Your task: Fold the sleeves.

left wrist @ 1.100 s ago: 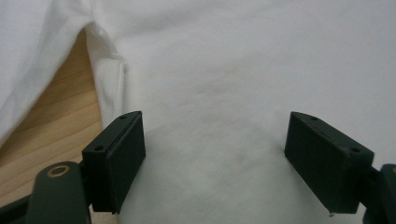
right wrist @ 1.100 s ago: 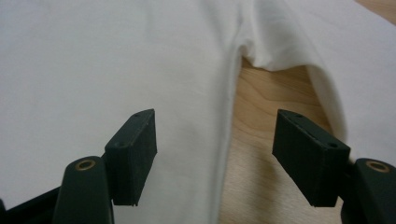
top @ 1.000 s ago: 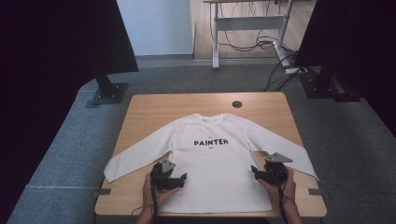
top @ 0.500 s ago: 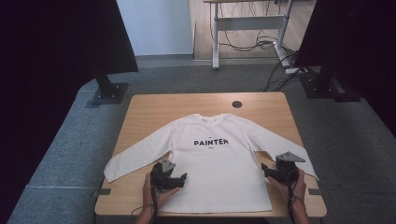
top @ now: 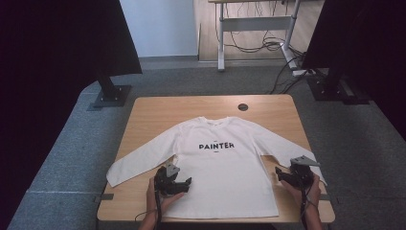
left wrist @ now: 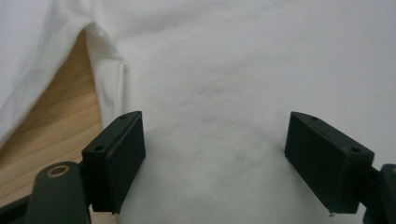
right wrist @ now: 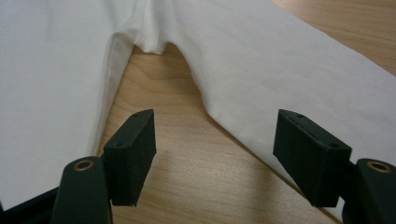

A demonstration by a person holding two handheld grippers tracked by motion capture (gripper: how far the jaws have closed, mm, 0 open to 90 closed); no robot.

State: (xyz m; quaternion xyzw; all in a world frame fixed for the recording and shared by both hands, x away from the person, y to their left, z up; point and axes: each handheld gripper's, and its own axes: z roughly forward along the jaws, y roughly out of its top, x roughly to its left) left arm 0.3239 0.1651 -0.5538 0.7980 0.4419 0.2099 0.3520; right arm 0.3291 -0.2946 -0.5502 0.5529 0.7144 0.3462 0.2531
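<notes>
A white long-sleeved shirt (top: 220, 163) printed PAINTER lies flat, face up, on the wooden table (top: 158, 112), both sleeves spread outward. My left gripper (top: 181, 183) is open and rests over the shirt's lower left body (left wrist: 224, 107), near the left side seam. My right gripper (top: 281, 175) is open over the bare wood (right wrist: 187, 154) between the shirt's body (right wrist: 51, 70) and the right sleeve (right wrist: 289, 74), below the armpit. Nothing is held between either pair of jaws.
A round black cable hole (top: 243, 107) sits at the table's far edge. Black stands (top: 112, 93) and a desk frame with cables (top: 268, 45) lie beyond the table on grey carpet.
My right gripper has moved to the right, off the shirt's body toward the right sleeve. The left gripper has stayed in place.
</notes>
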